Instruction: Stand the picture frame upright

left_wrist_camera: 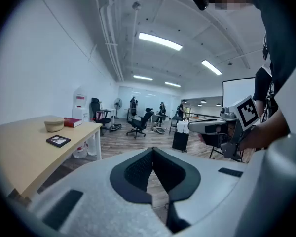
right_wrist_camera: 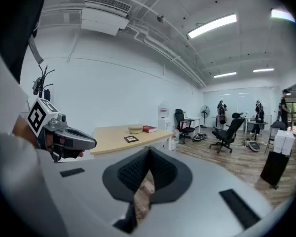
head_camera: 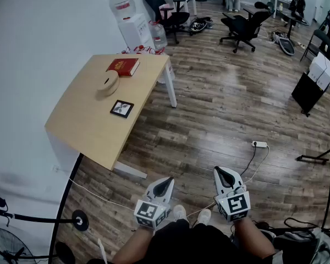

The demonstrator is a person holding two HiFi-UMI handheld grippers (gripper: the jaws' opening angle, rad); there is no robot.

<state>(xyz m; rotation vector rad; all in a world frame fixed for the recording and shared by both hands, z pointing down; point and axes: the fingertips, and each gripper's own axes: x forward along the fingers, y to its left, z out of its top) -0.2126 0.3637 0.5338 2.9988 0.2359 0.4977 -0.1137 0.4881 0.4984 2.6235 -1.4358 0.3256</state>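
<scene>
A small black picture frame (head_camera: pixel 121 108) lies flat on the light wooden table (head_camera: pixel 88 131), near its right edge. It also shows in the left gripper view as the picture frame (left_wrist_camera: pixel 58 140) and in the right gripper view as the picture frame (right_wrist_camera: pixel 131 138). Both grippers hover low over the floor, well short of the table. My left gripper (head_camera: pixel 168 180) is shut with nothing in it, and its tips (left_wrist_camera: pixel 153 150) meet. My right gripper (head_camera: pixel 224 171) is also shut and empty, with its tips (right_wrist_camera: pixel 149 149) together.
A tan bowl (head_camera: pixel 108 83) and a red book (head_camera: pixel 123 66) sit on the table beyond the frame. A power strip (head_camera: pixel 259 144) with its cable lies on the wood floor. A water dispenser (head_camera: pixel 133 26) and office chairs (head_camera: pixel 243 27) stand farther back.
</scene>
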